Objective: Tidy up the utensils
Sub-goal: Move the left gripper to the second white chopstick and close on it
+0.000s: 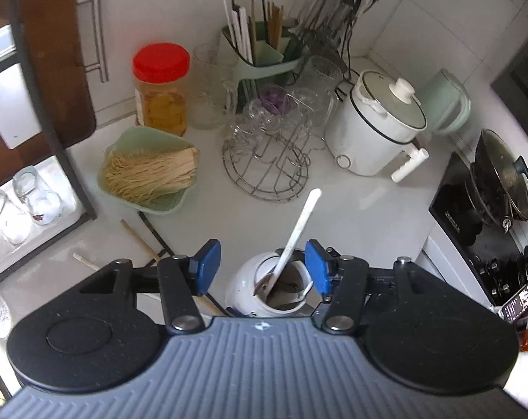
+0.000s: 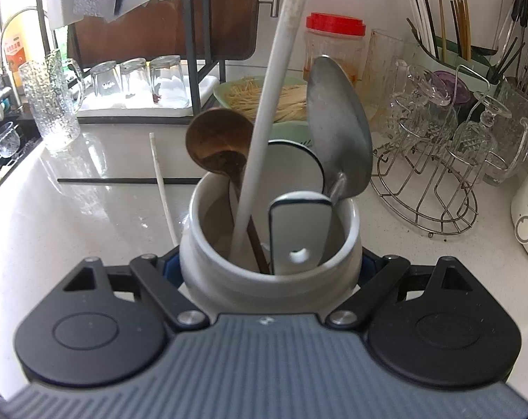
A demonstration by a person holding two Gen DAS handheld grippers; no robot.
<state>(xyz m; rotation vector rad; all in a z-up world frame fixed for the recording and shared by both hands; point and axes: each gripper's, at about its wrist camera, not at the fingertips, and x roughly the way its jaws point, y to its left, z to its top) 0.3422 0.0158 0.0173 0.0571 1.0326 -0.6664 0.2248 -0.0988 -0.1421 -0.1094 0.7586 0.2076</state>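
Note:
A white ceramic jar stands on the counter with my right gripper shut on its sides. In it stand a wooden spoon, a metal spoon, a white dark-rimmed scoop and a long white utensil. My left gripper hangs open above the jar. The long white utensil leans up between its blue pads, touching neither. Loose chopsticks lie on the counter: a white one, a black one and a wooden one.
At the back stand a green chopstick holder, a wire glass rack, a red-lidded jar, a green dish of noodles and a white cooker. A stove with a pan is on the right, a rack of glasses on the left.

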